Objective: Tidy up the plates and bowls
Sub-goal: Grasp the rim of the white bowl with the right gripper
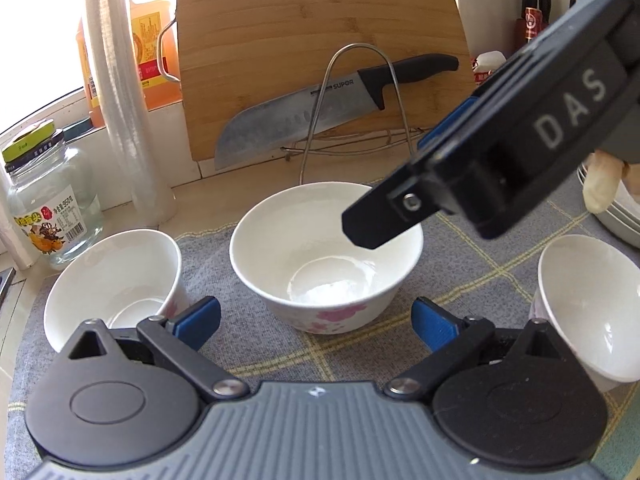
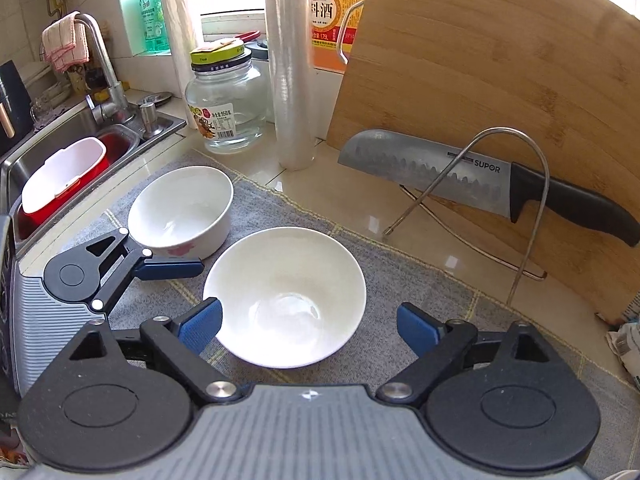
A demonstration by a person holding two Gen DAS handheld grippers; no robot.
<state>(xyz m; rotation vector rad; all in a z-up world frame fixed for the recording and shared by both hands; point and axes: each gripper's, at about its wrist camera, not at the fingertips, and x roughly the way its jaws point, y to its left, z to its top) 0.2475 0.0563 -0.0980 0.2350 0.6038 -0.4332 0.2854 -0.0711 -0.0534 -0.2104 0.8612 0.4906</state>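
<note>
Three white bowls with pink flowers stand on a grey checked mat (image 1: 460, 264). In the left wrist view the middle bowl (image 1: 326, 256) is straight ahead, a second bowl (image 1: 114, 284) is at the left, a third bowl (image 1: 588, 308) at the right. My left gripper (image 1: 316, 320) is open and empty, just short of the middle bowl. The right gripper's body (image 1: 500, 152) hangs over that bowl's right rim. In the right wrist view my right gripper (image 2: 308, 326) is open, its fingers either side of the middle bowl (image 2: 286, 296). The left bowl (image 2: 182, 212) lies beyond the left gripper's finger (image 2: 168, 268). Stacked plates (image 1: 624, 216) show at the right edge.
A bamboo cutting board (image 2: 500, 92) leans at the back with a knife (image 2: 480, 184) on a wire stand (image 2: 532, 216). A glass jar (image 2: 226, 104), a film roll (image 2: 288, 64) and an oil bottle (image 2: 330, 12) stand behind the mat. A sink (image 2: 80, 156) with a faucet lies left.
</note>
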